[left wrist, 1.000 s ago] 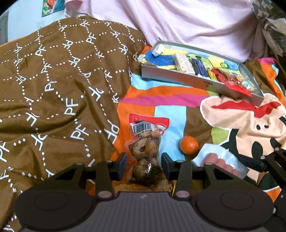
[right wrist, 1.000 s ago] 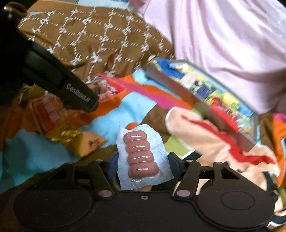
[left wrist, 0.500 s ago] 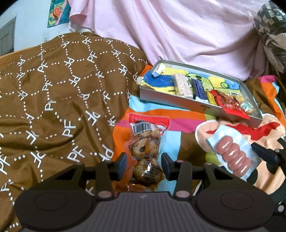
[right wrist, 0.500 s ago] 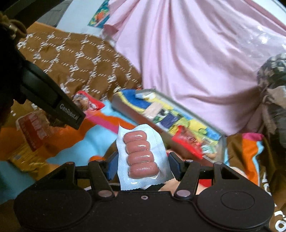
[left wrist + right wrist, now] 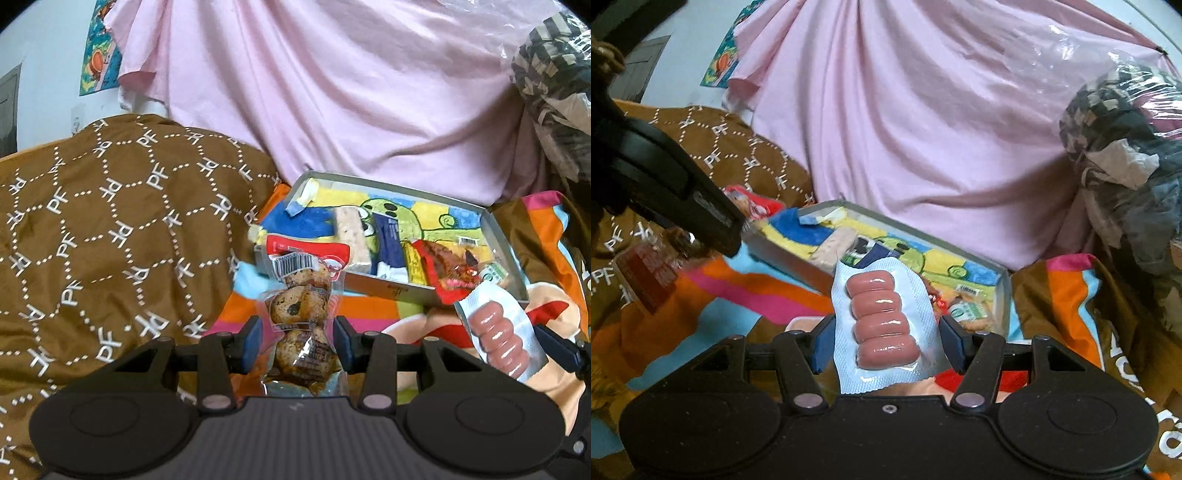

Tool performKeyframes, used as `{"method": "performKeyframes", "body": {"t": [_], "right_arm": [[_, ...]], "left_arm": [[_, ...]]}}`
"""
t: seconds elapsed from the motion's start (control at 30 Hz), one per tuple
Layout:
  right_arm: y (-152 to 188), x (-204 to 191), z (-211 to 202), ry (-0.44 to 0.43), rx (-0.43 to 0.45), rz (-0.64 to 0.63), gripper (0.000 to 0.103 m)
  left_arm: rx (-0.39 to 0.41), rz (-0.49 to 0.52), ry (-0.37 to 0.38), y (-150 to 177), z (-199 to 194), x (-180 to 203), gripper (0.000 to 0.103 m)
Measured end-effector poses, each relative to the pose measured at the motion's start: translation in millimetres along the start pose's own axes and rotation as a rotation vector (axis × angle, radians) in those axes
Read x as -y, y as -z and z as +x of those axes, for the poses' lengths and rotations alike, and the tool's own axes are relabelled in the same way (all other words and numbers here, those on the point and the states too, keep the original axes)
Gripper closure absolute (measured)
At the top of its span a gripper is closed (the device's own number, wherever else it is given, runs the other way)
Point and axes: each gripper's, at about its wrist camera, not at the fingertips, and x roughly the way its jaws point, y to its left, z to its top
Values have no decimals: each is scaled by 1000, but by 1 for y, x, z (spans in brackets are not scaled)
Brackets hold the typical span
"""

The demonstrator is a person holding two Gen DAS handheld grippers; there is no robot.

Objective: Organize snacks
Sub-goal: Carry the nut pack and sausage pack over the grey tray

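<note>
The grey tray has bare floor at its left end (blue and yellow print showing); snack packets crowd its right end. Pink sheet rises close behind, brown quilt mounds on the left

The tray lies on the bedspread before the draped sheet, with the quilt to its left, the egg pack in front of its near left corner and the sausage pack before its near right corner.
</note>
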Motion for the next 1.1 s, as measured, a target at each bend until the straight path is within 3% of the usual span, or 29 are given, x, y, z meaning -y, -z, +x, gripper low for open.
{"method": "performKeyframes", "body": {"t": [0.3,0.53,0.77,0.93,1.1], "right_arm": [[-1,32,24,74,38,104,42],[0,63,62,127,28,222,42],[-11,74,105,104,67,337,42],[-8,87,136,60,62,415,42],[0,94,152,41,42,456,42]], "left_arm": [[-29,29,27,-17,30,26,57],[-38,21,70,-52,63,51,57],[-32,26,85,-88,108,73,57],[-67,-33,91,-114,143,74,57],[-95,-36,79,-120,171,80,57]]}}
